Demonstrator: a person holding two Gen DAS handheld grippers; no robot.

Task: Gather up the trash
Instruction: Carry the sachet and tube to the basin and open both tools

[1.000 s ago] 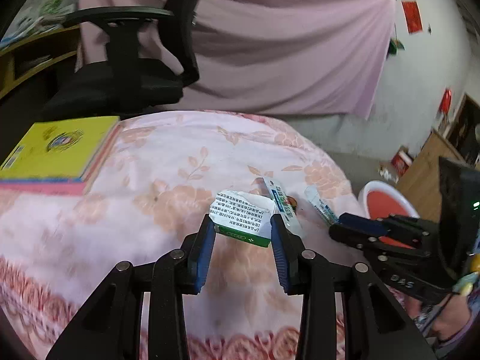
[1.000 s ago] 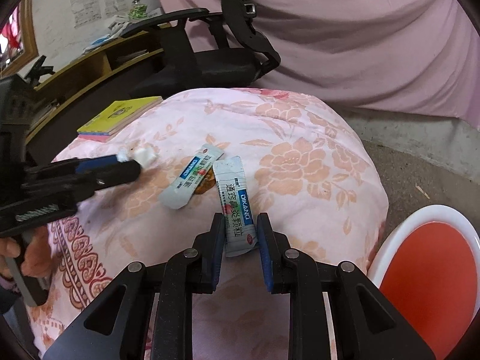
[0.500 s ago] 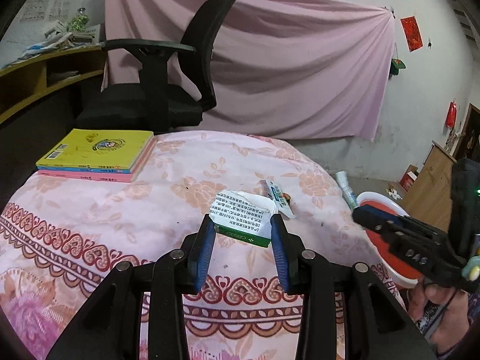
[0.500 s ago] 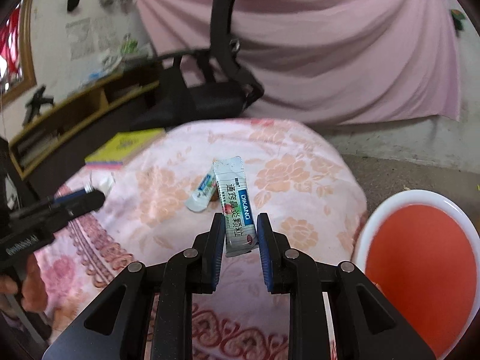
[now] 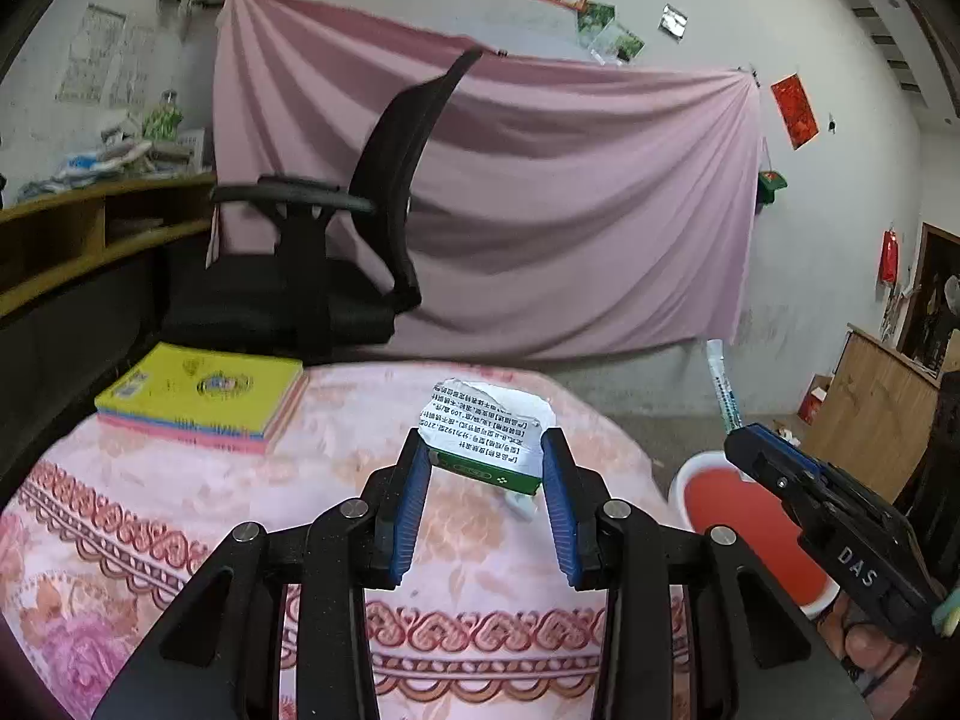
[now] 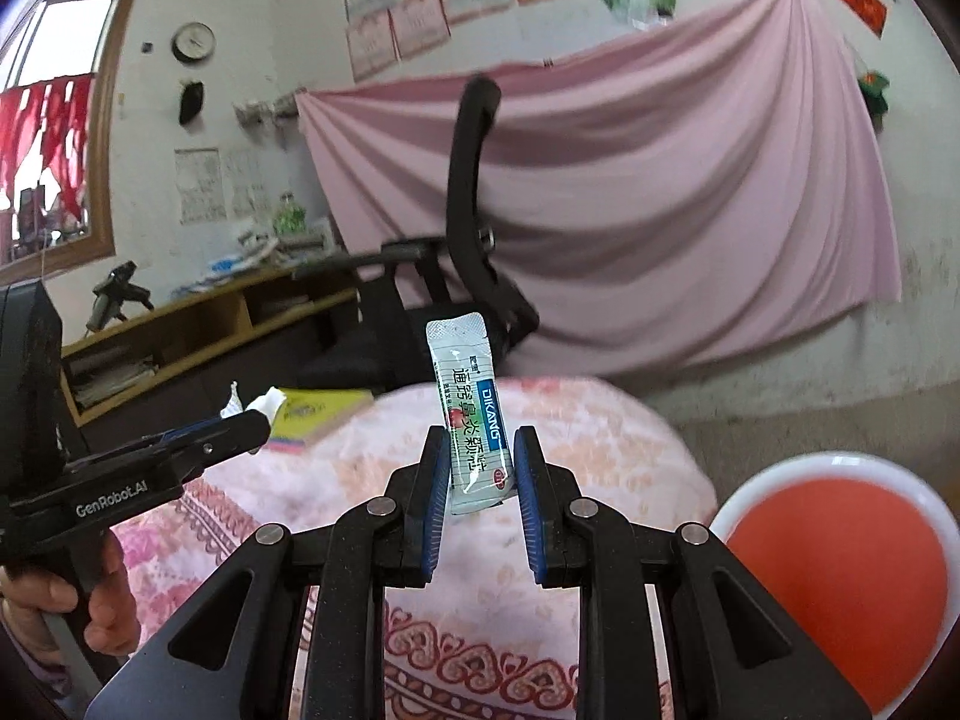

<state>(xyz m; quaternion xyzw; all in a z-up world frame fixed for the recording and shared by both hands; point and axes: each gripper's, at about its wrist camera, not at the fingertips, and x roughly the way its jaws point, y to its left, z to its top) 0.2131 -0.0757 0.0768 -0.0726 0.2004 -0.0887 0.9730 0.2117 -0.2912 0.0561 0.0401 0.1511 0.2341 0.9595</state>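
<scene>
Right fingers (image 6: 480, 450) clamp "DIKANG" sachet (image 6: 471, 408); left fingers (image 5: 486, 456) clamp torn printed wrapper (image 5: 486, 432).

I see ribbed blue pads (image 5: 410, 516) on matt black plastic fingers with bright metal pins. Torn carton (image 5: 486, 441): matt printed card. Sachet (image 6: 474, 414): glossy, smooth film. Tablecloth (image 5: 180, 498): soft printed cloth. Bin (image 6: 840, 588): smooth plastic, slight sheen. Book (image 5: 204, 396): glossy cover. Backdrop (image 5: 570, 210): matt draped cloth.

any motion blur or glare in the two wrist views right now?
Right wrist: background smeared, wall posters and pink floral tablecloth soft; white DIKANG sachet sharp. Left wrist: milder blur on yellow book; torn white-and-green packet crisp. No glare; heavy fisheye bending in both.
</scene>
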